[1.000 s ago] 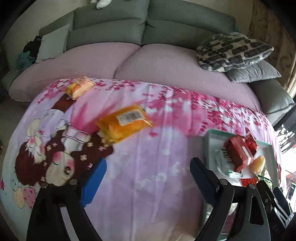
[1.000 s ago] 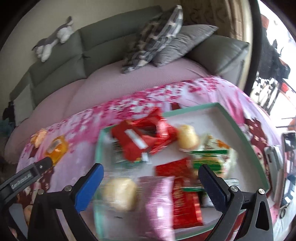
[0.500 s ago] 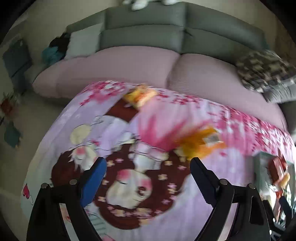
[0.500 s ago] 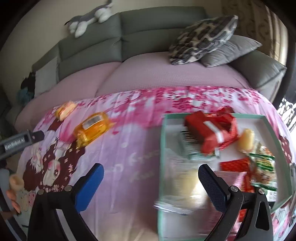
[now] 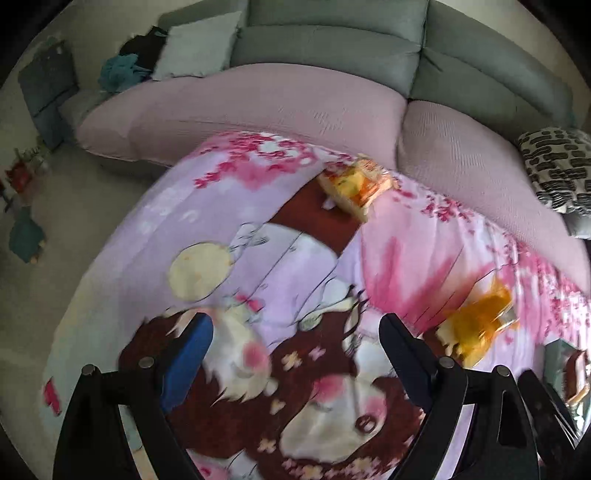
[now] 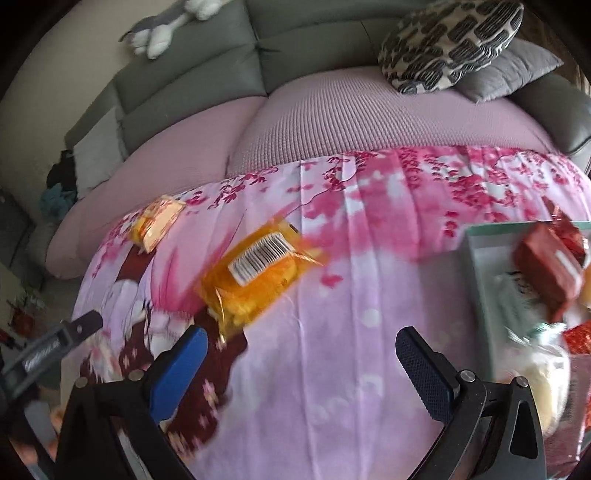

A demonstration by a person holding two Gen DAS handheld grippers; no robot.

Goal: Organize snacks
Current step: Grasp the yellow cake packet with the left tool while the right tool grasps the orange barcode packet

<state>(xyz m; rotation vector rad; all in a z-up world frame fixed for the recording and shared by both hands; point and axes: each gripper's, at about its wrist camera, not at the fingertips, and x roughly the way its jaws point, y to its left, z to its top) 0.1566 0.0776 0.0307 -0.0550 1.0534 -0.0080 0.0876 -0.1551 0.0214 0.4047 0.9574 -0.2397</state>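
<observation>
An orange snack packet with a barcode [image 6: 258,273] lies on the pink cartoon cloth, just beyond my right gripper's left finger; the left wrist view shows the orange packet [image 5: 476,325] at the right. A smaller yellow-orange packet [image 5: 356,182] sits near the cloth's far edge, and this small packet [image 6: 157,221] appears at the left of the right wrist view. A green-rimmed tray [image 6: 480,266] at the right holds red, white and pale snacks. My left gripper [image 5: 295,332] is open over the printed cloth, empty. My right gripper [image 6: 301,347] is open and empty too.
A sofa with pink seat covers [image 5: 258,103] runs behind the table. Patterned and grey cushions [image 6: 450,40] and a plush toy [image 6: 162,26] lie on it. The floor [image 5: 55,229] drops off at the left. The left gripper's body [image 6: 48,350] shows at the left of the right wrist view.
Both grippers have swept left across the table, away from the tray. The orange packet now lies close before the right gripper; the tray has slid to the right edge of both views.
</observation>
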